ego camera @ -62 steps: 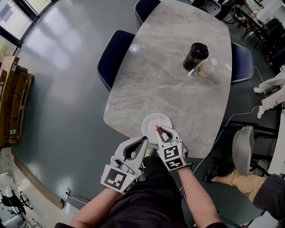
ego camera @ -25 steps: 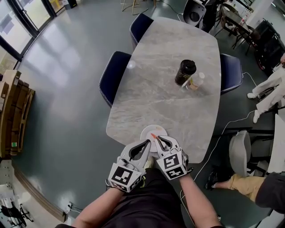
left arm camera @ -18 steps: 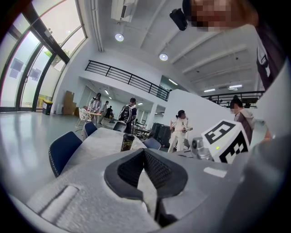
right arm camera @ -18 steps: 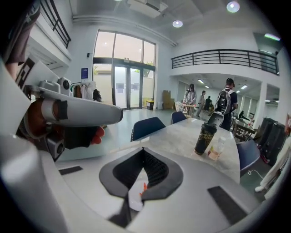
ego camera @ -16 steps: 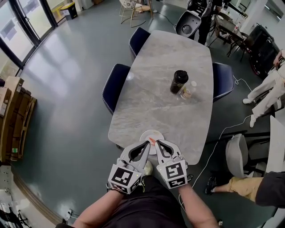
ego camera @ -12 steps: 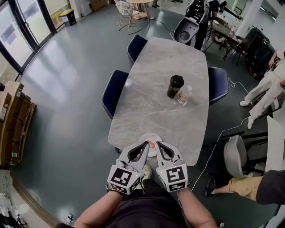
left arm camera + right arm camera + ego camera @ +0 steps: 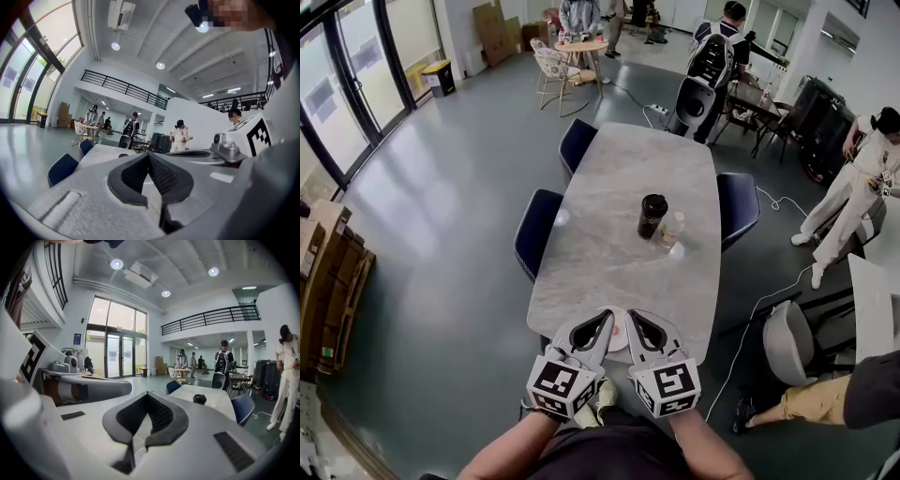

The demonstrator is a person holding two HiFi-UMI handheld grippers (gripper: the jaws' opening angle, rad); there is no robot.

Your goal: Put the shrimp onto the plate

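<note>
Right jaws: the right gripper (image 7: 147,393) has its tips pressed together, with only a slit behind them. The shrimp (image 7: 151,431) shows in that slit as a reddish speck beside one pad; I cannot tell whether it is touched.
Left jaws: the left gripper (image 7: 149,155) is closed tip to tip, with nothing between the pads.
Shrimp: the head view shows it as a small orange spot at lower centre, on the plate (image 7: 617,345), between the two grippers.
Plate: white, at the near edge of the desk (image 7: 609,234), partly covered by both grippers.
Head view only: both grippers lie side by side, tips close together, over the plate.
Gripper views only: each looks level across the desk toward the far hall, with the other gripper at the frame's side.
Edges and room: the desk is bare from the plate up to a dark cup (image 7: 652,216) and a bottle (image 7: 672,228) at mid-desk. Blue chairs (image 7: 536,230) stand along its sides.
</note>
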